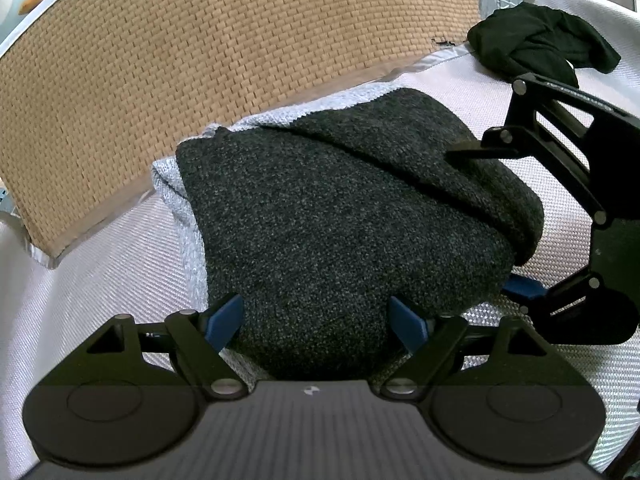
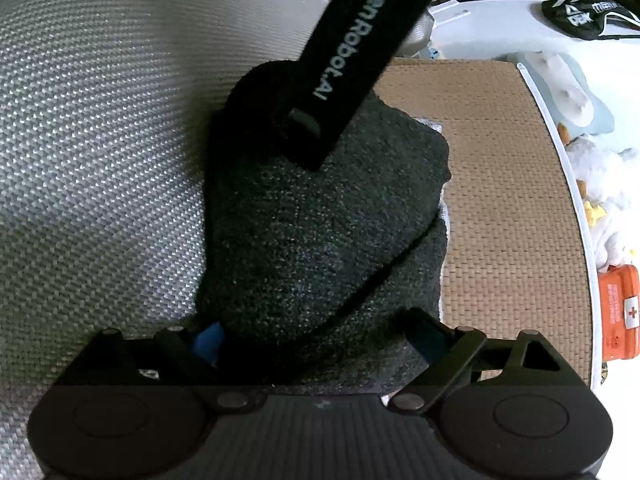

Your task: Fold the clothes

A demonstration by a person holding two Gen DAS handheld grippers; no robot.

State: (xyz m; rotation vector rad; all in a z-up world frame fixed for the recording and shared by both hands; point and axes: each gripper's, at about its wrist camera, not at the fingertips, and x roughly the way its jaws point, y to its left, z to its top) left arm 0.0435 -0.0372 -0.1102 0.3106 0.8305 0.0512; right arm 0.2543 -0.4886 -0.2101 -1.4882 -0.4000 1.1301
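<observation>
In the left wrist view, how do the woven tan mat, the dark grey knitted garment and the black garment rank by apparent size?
1. Woven tan mat
2. Dark grey knitted garment, though it is nearer the camera
3. Black garment, far smallest and farthest

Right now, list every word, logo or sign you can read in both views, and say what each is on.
"GenRobot.AI": white letters on the left gripper's black finger link, over the dark grey knit garment.
White cross: on the orange first-aid pouch; its small white text is too blurred to read.
White lettering on the black item at top right: cut off and blurred, not readable.
Left wrist view: none.
</observation>
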